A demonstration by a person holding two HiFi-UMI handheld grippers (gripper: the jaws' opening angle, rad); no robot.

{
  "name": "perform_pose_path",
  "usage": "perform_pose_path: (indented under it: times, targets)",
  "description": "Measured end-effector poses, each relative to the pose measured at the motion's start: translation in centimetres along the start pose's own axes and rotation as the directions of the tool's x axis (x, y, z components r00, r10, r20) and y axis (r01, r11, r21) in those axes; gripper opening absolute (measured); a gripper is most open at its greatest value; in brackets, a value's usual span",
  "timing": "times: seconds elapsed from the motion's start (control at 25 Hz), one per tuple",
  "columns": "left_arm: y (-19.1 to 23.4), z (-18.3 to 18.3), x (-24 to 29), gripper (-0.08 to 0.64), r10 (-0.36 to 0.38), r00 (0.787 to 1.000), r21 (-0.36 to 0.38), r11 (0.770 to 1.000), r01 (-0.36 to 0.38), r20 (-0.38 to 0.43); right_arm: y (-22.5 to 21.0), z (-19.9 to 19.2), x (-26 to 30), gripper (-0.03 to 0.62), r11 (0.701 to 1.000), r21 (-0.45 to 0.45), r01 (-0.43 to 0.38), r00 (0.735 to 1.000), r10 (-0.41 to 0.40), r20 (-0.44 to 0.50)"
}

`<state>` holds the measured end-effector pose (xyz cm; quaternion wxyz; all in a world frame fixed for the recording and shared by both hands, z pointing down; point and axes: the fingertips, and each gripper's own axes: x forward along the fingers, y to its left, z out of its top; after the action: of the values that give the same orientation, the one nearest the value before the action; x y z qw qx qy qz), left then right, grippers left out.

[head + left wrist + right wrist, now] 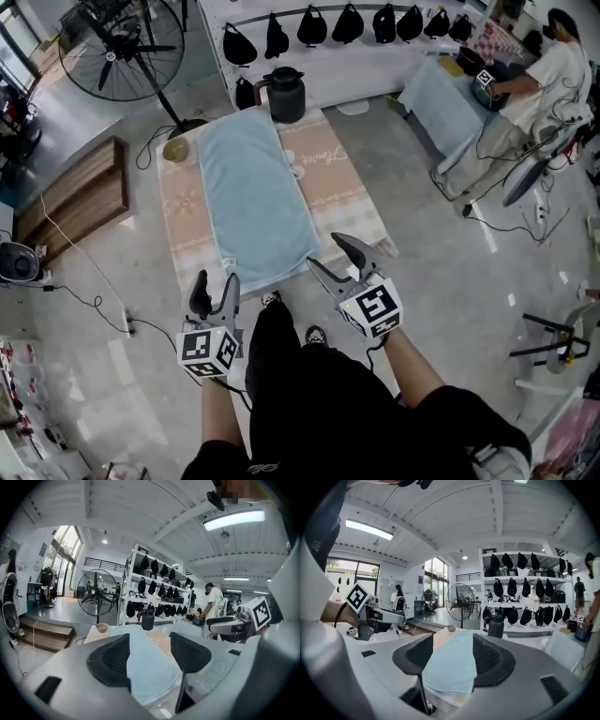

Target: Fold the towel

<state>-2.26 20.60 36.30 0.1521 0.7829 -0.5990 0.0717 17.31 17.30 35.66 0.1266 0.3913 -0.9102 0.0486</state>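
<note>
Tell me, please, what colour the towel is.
The towel is light blue, clearest in the head view.

Bright ceiling striplight (234, 520), sharp pictures, fisheye-bent edges in tongs views.

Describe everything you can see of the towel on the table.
The towel is a pale blue, soft-looking cloth rectangle. It is spread flat and unfolded, lengthwise down the left half of a beige patterned tablecloth. Its far end reaches a black jug and has a small bowl beside its left corner. Its near end seems to droop slightly over the table edge. The left gripper and right gripper hover at that near end, fingers apart, and appear not to touch it.
</note>
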Motion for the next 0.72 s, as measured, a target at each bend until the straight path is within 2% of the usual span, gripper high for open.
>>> perform_pose_path:
  times: [0.24,0.4,0.56,0.72]
  targets:
    - [5.2,-0.2,6.7,0.256,-0.041,0.998,-0.029,0.999,0.040,-0.039,-2.9,-2.2,6.0,0.245,0.999,0.047,0.014,0.995,-0.009,-0.095]
    - [7.8,-1.1,11.5,0.256,-0.116,0.988,-0.029,0.993,0.114,-0.103,-3.7,-3.7,10.5,0.245,0.999,0.046,0.004,0.984,0.004,-0.176]
    - [8.9,-4.5,14.6,0.256,-0.238,0.948,-0.073,0.971,0.227,-0.211,-4.1,-6.4,13.0,0.245,0.996,0.087,-0.034,0.960,0.057,-0.275]
    - [9.5,-8.6,16.4,0.256,-0.296,0.905,-0.061,0.955,0.292,-0.304,-5.8,-9.5,14.5,0.245,0.995,0.090,-0.041,0.935,0.070,-0.348]
